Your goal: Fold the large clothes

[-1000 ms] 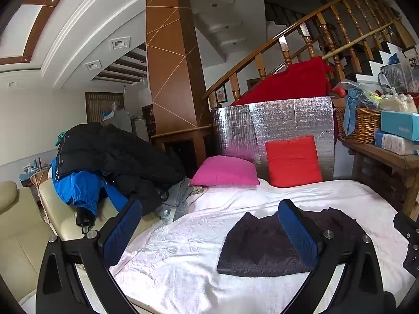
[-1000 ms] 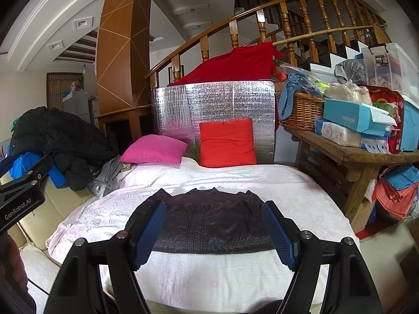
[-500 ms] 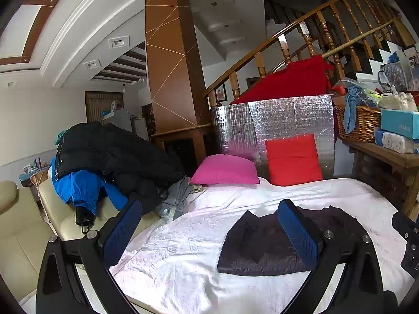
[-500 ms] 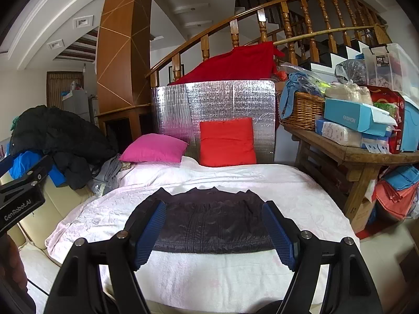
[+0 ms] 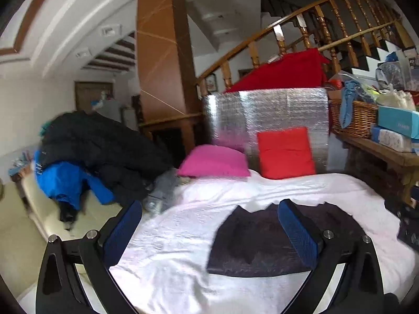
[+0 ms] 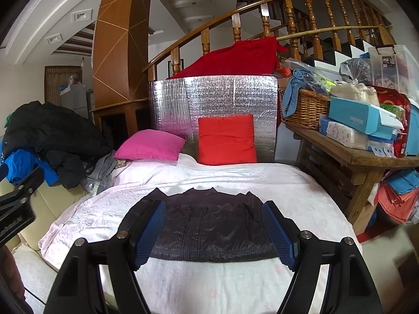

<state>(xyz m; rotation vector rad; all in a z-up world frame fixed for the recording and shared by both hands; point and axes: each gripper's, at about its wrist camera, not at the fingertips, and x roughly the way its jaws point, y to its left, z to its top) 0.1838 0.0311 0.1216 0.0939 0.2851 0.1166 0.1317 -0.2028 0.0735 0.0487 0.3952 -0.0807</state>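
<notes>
**Left wrist view.**
- My left gripper [image 5: 209, 231]: jaws spread wide, nothing between the pads, hanging over the white bedspread [image 5: 167, 264].
- Dark garment [image 5: 264, 246]: lies flat on the bedspread, already in a compact rectangle, ahead and to the right; my right-hand pad stands in front of its middle, not on it.
- Heap of jackets [image 5: 104, 157], black over blue, on the cream sofa to the left; probably the next large pieces.
- Step in hand, as I judge it: either tidy this folded piece or fetch the next. If I handle the dark garment, I should come in low at its near-left corner, pinch only the top layers cleanly and keep level with the other hand so the fold does not skew.
- Hard to read: the whole frame is smeared, the heap most of all; where one jacket ends and another begins I cannot tell. The garment's right edge sits behind my own finger.

**Right wrist view.**
- My right gripper [image 6: 214, 231]: jaws apart, empty, framing the dark garment [image 6: 212, 225], which lies between the pads in the picture but untouched beneath and beyond them.
- Garment's far edge shows small points, perhaps a scalloped hem; which side is collar or hem I cannot say.
- Left gripper [image 6: 18, 209]: only a black part shows at the left edge.
- Pink cushion [image 6: 152, 145], red cushion [image 6: 226, 140] at the far end, clear of the work.
- Near edge of the garment partly hidden by my fingers.
</notes>
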